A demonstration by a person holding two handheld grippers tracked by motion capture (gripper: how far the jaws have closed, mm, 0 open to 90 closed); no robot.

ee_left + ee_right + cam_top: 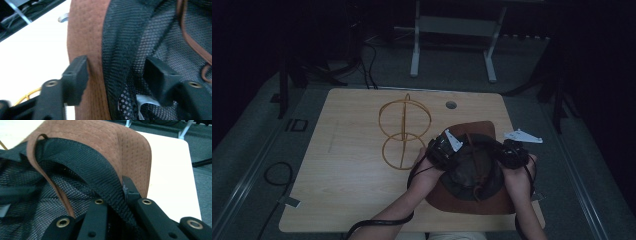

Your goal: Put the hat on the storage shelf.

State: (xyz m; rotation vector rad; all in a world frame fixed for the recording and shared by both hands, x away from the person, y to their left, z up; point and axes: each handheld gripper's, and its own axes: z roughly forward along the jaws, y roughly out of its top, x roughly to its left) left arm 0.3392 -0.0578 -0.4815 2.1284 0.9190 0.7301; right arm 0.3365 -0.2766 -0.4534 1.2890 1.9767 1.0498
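Brown suede hat [472,197] with black mesh lining [160,37]; pale wood-grain table [352,175]

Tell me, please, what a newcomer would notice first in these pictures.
First comes the brown suede wide-brimmed hat with black mesh lining, lying upside down at the near right of the light wooden table. The left gripper straddles its sweatband with jaws apart, while the right gripper is clamped on the band. To the hat's left stands a yellow wire-hoop stand.

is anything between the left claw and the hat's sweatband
Nothing visible. The left claw straddles the hat edge: one jaw outside on the brown brim, one inside on the mesh lining, the black sweatband between them, not yet pinched.
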